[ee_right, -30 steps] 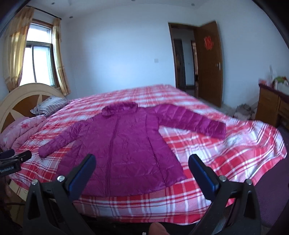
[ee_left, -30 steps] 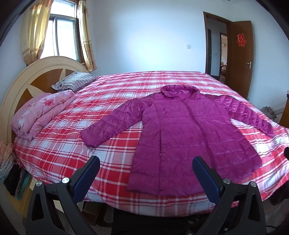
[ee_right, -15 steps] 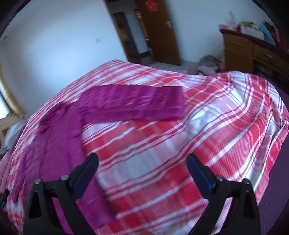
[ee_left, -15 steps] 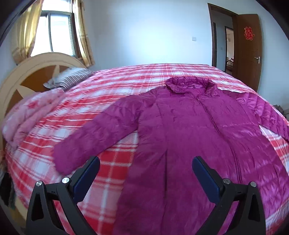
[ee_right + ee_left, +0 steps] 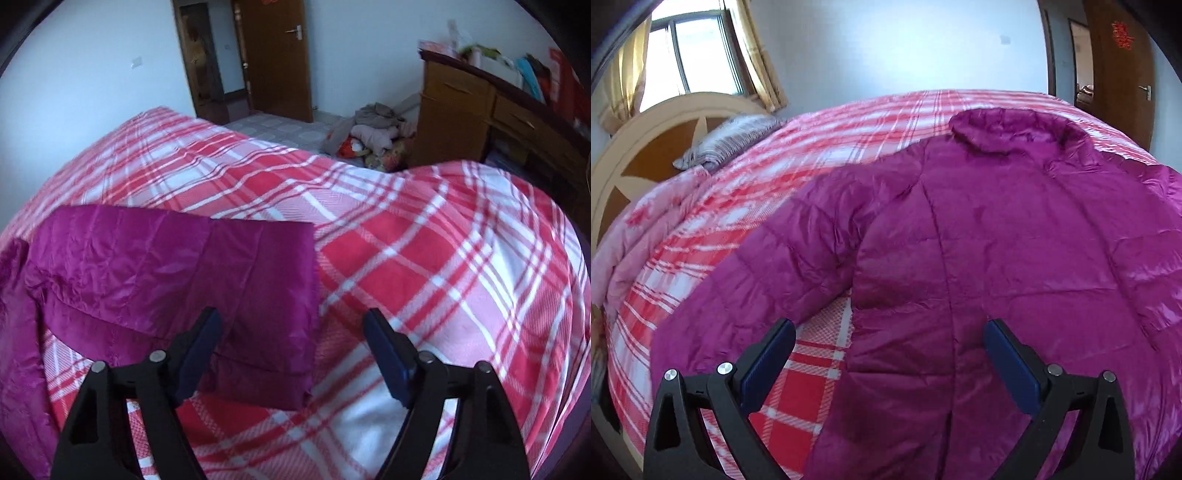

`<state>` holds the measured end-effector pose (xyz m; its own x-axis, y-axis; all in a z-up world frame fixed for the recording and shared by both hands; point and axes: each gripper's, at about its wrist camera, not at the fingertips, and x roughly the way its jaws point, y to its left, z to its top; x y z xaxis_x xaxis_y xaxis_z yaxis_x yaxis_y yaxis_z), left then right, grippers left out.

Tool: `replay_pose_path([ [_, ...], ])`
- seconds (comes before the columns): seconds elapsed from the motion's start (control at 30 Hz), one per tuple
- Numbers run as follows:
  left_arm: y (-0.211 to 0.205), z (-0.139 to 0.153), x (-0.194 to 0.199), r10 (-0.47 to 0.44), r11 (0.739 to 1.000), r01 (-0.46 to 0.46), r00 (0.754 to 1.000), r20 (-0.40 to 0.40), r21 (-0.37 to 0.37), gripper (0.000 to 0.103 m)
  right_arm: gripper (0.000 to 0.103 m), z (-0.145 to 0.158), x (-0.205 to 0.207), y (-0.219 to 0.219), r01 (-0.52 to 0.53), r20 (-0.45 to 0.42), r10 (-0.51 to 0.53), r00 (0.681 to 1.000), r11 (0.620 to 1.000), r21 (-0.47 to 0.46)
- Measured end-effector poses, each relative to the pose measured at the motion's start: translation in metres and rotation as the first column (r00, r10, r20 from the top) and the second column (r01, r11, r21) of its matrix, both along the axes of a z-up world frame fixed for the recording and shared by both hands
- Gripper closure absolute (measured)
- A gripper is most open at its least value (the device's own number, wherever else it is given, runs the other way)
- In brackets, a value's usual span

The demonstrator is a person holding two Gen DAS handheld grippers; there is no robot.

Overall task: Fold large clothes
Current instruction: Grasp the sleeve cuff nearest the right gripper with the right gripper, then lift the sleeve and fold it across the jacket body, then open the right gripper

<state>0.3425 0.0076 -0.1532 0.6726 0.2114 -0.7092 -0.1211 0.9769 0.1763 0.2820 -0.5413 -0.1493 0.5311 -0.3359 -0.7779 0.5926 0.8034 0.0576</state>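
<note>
A magenta quilted puffer coat lies flat on the red plaid bed, collar at the far end. In the left wrist view my left gripper is open just above the coat's left side, near where its left sleeve joins the body. In the right wrist view my right gripper is open over the cuff end of the coat's right sleeve, with the cuff edge between the fingers. Neither gripper holds anything.
The plaid bed cover fills both views. A folded pink quilt, a striped pillow and the headboard are at the left. A wooden dresser, a floor clothes pile and a door are at the right.
Both grippers have moved in close over the bed. The left dropped toward the coat's left armpit area; the right swung right and down onto the right sleeve cuff. Both stayed open.
</note>
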Motion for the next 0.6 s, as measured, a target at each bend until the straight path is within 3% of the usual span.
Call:
replay_pose_path([
  [0.03, 0.0, -0.003, 0.003, 0.001, 1.0, -0.001, 1.0, -0.009, -0.008, 0.001, 0.038, -0.002, 0.004, 0.004, -0.029, -0.014, 0.029, 0.999, 1.0, -0.003],
  [0.07, 0.0, -0.006, 0.004, 0.0, 1.0, 0.0, 1.0, -0.014, -0.014, 0.001, 0.055, -0.005, 0.01, 0.007, -0.053, -0.04, 0.053, 0.998, 0.999, -0.009],
  [0.13, -0.002, -0.013, 0.008, -0.011, 1.0, 0.011, 0.999, -0.031, -0.018, 0.001, 0.06, -0.007, 0.015, 0.011, -0.077, -0.067, 0.074, 0.995, 0.996, -0.045],
  [0.27, 0.003, -0.02, 0.009, -0.02, 0.997, 0.018, 0.999, -0.038, -0.07, 0.001, 0.086, 0.006, 0.017, 0.007, -0.102, -0.047, 0.099, 0.994, 0.993, -0.062],
  [0.47, 0.018, -0.026, 0.013, -0.021, 0.977, 0.008, 0.998, -0.058, -0.213, 0.001, 0.09, 0.063, 0.027, 0.016, -0.096, 0.041, 0.105, 0.994, 0.979, -0.182],
  [0.6, 0.016, -0.027, 0.012, -0.031, 0.973, 0.02, 0.999, -0.045, -0.228, 0.001, 0.09, 0.12, 0.036, 0.047, -0.111, 0.125, 0.157, 0.98, 0.942, -0.317],
])
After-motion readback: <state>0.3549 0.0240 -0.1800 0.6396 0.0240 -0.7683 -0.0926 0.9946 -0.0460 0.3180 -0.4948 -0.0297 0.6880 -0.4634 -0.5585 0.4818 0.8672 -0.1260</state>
